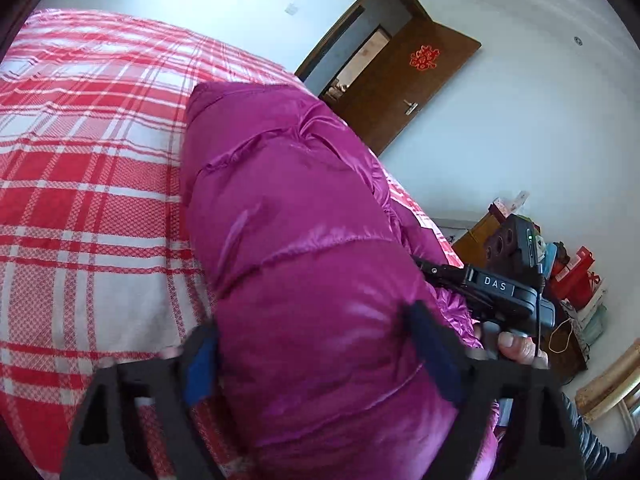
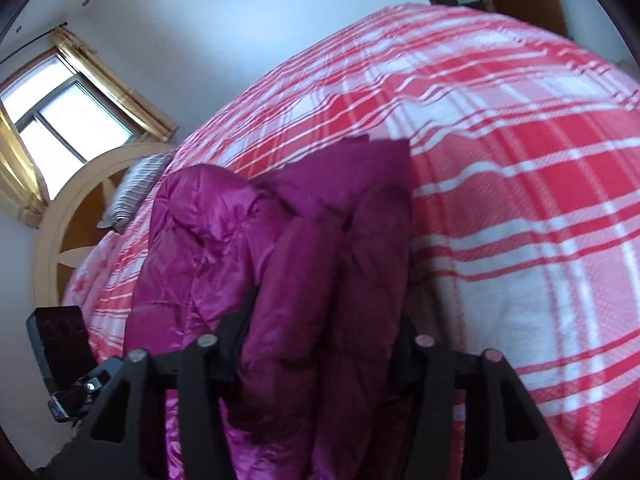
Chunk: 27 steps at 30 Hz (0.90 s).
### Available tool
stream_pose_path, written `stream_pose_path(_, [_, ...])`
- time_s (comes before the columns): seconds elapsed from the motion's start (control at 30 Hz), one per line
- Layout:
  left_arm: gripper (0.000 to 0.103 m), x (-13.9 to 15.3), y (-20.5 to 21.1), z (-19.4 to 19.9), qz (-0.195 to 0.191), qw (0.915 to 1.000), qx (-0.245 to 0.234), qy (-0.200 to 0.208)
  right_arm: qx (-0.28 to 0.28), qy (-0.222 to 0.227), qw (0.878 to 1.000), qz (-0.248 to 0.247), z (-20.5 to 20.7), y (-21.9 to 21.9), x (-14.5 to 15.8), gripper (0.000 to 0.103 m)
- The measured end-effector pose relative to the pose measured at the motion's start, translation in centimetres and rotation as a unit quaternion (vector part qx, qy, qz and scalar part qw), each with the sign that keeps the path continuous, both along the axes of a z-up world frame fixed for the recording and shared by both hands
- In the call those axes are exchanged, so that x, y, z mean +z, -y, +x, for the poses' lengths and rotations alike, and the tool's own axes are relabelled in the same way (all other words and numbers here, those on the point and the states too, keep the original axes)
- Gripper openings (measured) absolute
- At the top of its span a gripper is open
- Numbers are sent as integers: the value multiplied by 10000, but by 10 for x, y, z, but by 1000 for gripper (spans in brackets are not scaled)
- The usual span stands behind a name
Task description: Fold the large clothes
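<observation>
Bed with red-and-white plaid cover (image 1: 88,168) fills the frame's left and centre. Magenta puffer jacket (image 1: 288,216) lies on it, bundled lengthwise. Left gripper (image 1: 316,344): jaws clamped on a thick jacket fold, bottom centre. Right gripper (image 2: 324,340): jaws narrower, pinching bunched jacket folds, bottom centre.

Home bedroom, plaid-covered bed (image 2: 520,160), wooden door (image 1: 404,88), probably curtained window (image 2: 60,116)

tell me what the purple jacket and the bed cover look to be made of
Jacket: looks like a glossy synthetic shell, probably nylon or polyester, with padding; it shines and is stitched into puffy sections.
Bed cover: matte woven cloth, possibly cotton; the red and white check shows a visible weave.
</observation>
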<state>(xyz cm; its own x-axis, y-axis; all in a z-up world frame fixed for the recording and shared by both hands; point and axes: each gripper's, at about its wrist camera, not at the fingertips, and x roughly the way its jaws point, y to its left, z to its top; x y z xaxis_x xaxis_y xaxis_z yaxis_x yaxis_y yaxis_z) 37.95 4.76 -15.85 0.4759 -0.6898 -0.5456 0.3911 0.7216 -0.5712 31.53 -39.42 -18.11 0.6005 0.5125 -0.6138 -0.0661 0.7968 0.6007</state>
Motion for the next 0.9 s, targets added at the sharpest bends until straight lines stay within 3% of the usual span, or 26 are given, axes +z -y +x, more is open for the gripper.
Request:
stream_pose_path(0.1, [54, 14, -9, -8, -28, 9999, 86, 108, 18, 121, 9999, -14, -9, -4, 11, 29])
stream_pose_path(0.17, [52, 30, -19, -17, -126, 9996, 144, 220, 105, 237, 9997, 24, -15, -13, 23, 27])
stream_pose_path(0.27, [51, 56, -35, -35, 61, 9979, 258, 588, 404, 427, 9983, 61, -15, -43, 45, 26])
stream_pose_path(0.5, [51, 102, -135, -62, 392, 9887, 1090, 954, 1452, 633, 9865, 408, 13, -174, 75, 25])
stream_pose_path(0.73, [51, 96, -243, -67, 731, 9709, 2150, 757, 2381, 446, 9685, 579, 51, -315, 65, 25])
stream_pose_path(0.83, [51, 84, -271, -70, 1117, 9598, 2480, 700, 2623, 302, 9623, 658, 64, -357, 51, 25])
stream_pose_path(0.87, [53, 76, -277, -67, 1287, 9555, 2587, 591, 2690, 246, 9605, 667, 68, -372, 44, 25])
stream_pose_path(0.9, [61, 65, -284, -62, 1457, 9502, 2722, 420, 2717, 192, 9599, 666, 72, -380, 39, 25])
